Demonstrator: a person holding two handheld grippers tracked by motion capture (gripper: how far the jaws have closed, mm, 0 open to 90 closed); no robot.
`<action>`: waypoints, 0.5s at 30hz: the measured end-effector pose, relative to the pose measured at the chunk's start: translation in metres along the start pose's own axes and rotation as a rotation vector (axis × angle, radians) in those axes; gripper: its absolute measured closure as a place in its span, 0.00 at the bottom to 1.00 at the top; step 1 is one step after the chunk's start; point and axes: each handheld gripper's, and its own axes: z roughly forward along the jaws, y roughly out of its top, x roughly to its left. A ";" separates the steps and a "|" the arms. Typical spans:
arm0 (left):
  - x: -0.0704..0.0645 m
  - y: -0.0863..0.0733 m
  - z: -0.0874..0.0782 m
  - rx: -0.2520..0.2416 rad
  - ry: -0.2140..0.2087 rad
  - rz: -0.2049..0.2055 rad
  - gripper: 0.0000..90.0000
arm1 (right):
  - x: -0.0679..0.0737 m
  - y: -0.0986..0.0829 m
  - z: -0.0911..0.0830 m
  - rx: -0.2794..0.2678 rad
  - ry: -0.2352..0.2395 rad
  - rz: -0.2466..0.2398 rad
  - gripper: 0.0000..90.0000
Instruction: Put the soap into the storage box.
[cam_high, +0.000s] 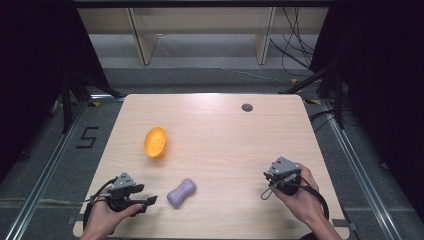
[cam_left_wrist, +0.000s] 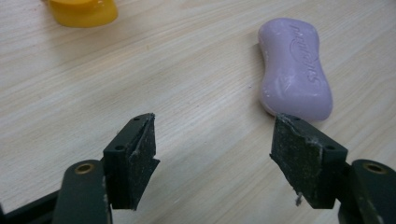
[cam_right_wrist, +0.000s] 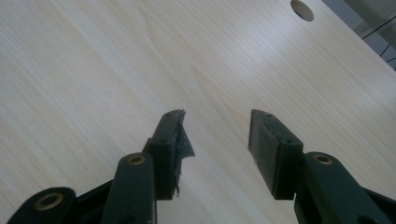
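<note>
A lilac bar of soap (cam_high: 181, 193) lies on the wooden table near its front edge. An orange soap dish (cam_high: 155, 142) rests farther back and to the left. My left gripper (cam_high: 150, 200) sits just left of the soap, open, pointing at it. In the left gripper view the soap (cam_left_wrist: 294, 70) lies just beyond the right jaw, and a corner of the orange dish (cam_left_wrist: 84, 11) shows at the top. My right gripper (cam_high: 270, 175) is held open over bare wood at the front right. The right gripper view has its jaws (cam_right_wrist: 215, 126) apart with nothing between them.
A round cable hole (cam_high: 247, 107) sits near the table's far right edge, also seen as the hole (cam_right_wrist: 301, 9) in the right gripper view. Beyond the table are shelf legs, cables on the floor and dark curtains on both sides.
</note>
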 end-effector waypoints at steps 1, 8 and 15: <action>0.000 0.000 0.000 0.000 0.000 0.000 0.35 | 0.000 0.000 0.000 0.000 0.000 0.000 0.62; -0.007 0.021 -0.004 0.094 0.025 0.004 0.38 | 0.001 0.000 0.000 0.016 0.003 -0.011 0.60; -0.016 0.050 -0.002 0.260 0.035 -0.008 0.39 | 0.002 0.001 0.001 0.022 -0.010 -0.014 0.59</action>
